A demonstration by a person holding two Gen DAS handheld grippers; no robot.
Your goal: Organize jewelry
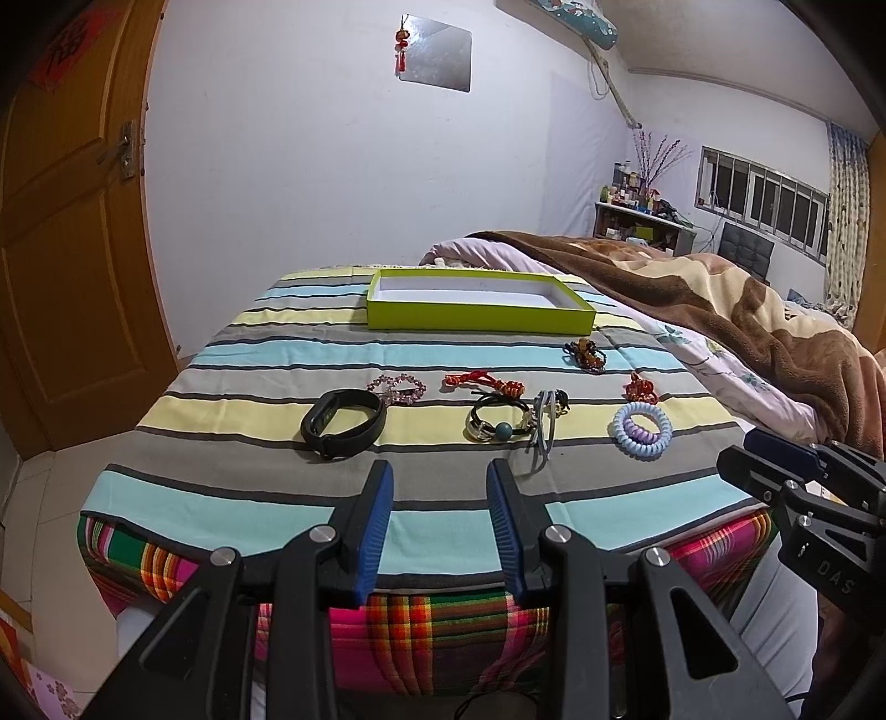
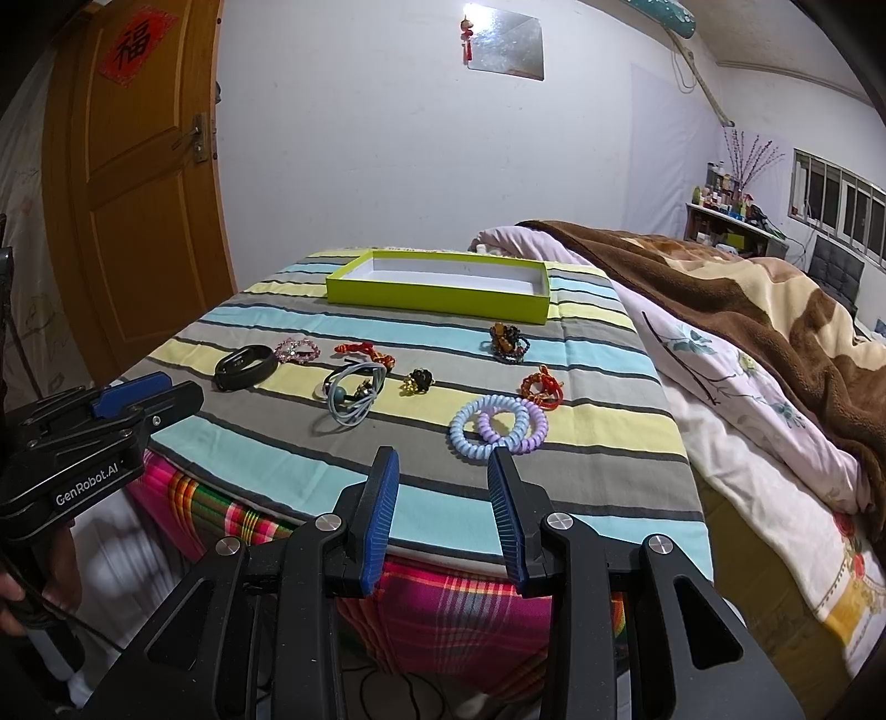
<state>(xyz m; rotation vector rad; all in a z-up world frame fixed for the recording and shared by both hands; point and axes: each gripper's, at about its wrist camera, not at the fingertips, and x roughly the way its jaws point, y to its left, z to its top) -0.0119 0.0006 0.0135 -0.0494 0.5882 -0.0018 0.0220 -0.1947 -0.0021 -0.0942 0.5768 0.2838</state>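
White walls (image 1: pixel 332 166), wooden door (image 2: pixel 138 194) (closed), window (image 1: pixel 758 194).

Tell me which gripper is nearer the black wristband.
Left. The left gripper hangs open at the table's near edge, just in front of the black wristband. The right gripper is open too, farther along that edge, in front of the coiled hair ties.

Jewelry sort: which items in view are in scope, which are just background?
In scope: green tray, black band, pink bead bracelet, spiral hair ties, red knot cords, dark bead bracelet, hair-tie tangle.

Background: brown blanket, door, wall mirror, shelf clutter.
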